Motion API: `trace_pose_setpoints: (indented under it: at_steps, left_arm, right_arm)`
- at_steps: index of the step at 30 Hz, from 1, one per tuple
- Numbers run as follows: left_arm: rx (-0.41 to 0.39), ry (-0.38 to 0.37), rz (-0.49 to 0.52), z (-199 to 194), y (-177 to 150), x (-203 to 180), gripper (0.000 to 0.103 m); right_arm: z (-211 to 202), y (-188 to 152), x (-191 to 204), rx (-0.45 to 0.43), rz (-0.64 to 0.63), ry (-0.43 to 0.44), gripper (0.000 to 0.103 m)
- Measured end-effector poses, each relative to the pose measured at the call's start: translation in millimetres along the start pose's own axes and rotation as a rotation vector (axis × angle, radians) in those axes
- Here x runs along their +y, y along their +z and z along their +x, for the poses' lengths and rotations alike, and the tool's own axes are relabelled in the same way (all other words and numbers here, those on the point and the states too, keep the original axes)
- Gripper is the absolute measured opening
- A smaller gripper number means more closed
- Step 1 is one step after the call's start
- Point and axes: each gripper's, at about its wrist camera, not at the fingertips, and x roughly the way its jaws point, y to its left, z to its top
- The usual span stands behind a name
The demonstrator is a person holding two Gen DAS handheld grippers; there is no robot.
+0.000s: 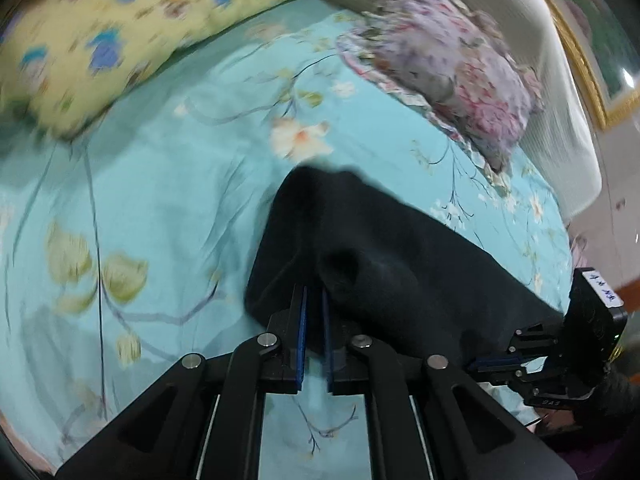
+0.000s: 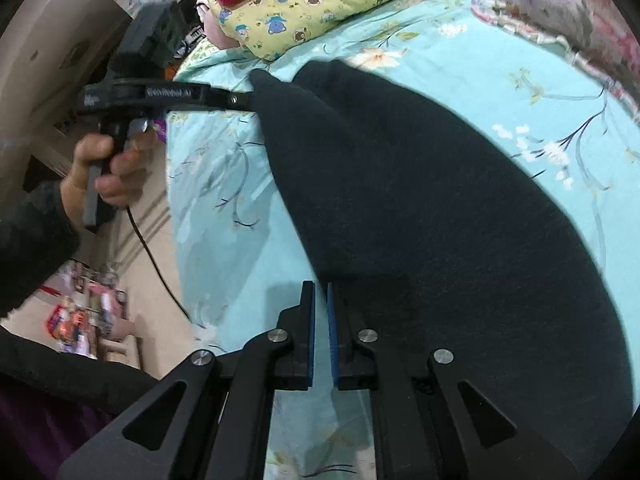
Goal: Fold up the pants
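Pants matt dark cloth; bedsheet smooth printed cotton-like cloth.

We have open bed ahead and to the left of the left tongs: flat turquoise sheet, bare from the tips out to the yellow pillow, which closes off the far left. The flowered pillow blocks the far right, with the pale headboard behind it. Between the two pillows a strip of sheet stays free. The dark pants cover most of the near right of the bed, draped between both tongs, so our right tongs have bare sheet only to their left, down to the mattress edge. Beyond that edge lies floor, crossed by a black cable.
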Motion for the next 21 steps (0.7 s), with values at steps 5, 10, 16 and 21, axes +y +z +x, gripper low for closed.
trace_pose_setpoints:
  at_steps: [5, 10, 16, 21]
  left_arm:
    - [-0.006, -0.003, -0.100, -9, -18, 9, 0.020]
    - [-0.046, -0.013, -0.193, -26, -30, 5, 0.059]
    - [-0.022, -0.028, -0.304, -23, -31, -3, 0.064]
    - [0.009, 0.013, -0.365, -9, -27, -7, 0.065]
  right_arm:
    - [2, 1, 7, -0.012, 0.001, 0.027, 0.009]
    - [-10, 3, 7, -0.051, 0.019, 0.032, 0.009]
    - [-40, 7, -21, -0.137, 0.127, 0.010, 0.009]
    - [-65, 11, -59, -0.216, 0.253, -0.060, 0.009]
